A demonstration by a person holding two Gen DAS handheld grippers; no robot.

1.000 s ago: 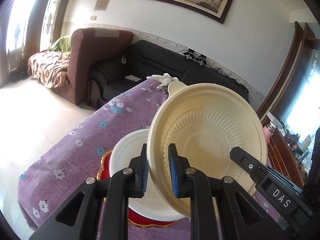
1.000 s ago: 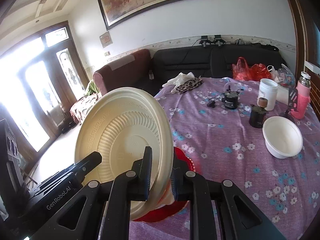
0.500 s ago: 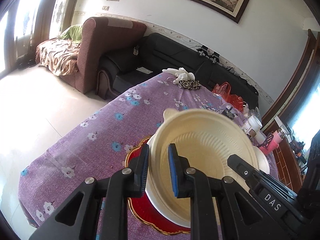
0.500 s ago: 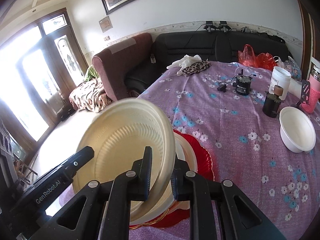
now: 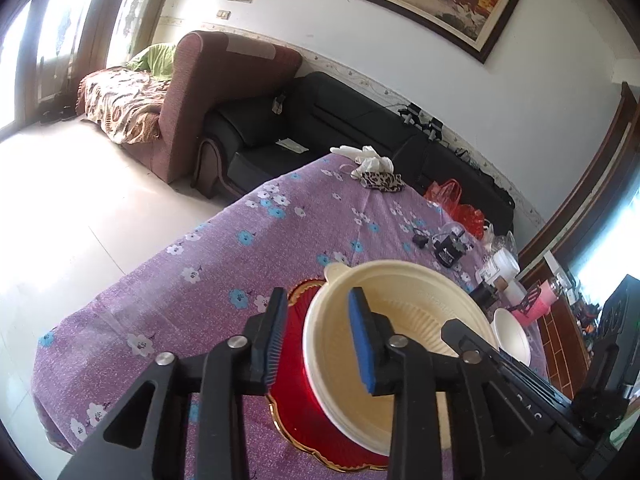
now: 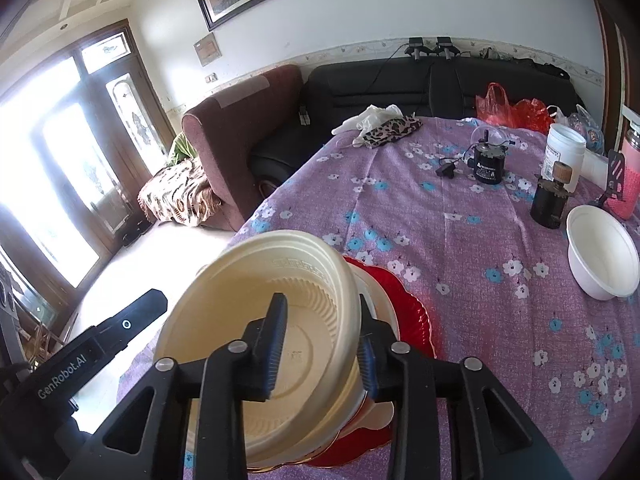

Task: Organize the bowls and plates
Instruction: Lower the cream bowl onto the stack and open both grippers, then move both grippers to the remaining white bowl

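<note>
A cream ribbed dish rests on a white dish, which lies on a red gold-edged plate on the purple flowered table. My left gripper straddles the cream dish's near rim. Its jaws are opening, and the outer pad stands clear of the rim. On the opposite rim, my right gripper is opening too, one finger inside the dish and one outside. The cream dish still leans a little in the right wrist view.
A white bowl sits to the right of the stack. Behind it stand a dark bottle, a white jar and a pink bottle. A leopard cloth lies at the far edge. The table's left edge drops to the floor.
The cream dish, held upright by both grippers, came down flat onto the white dish and red plate. Both pairs of jaws have parted from its rim.
</note>
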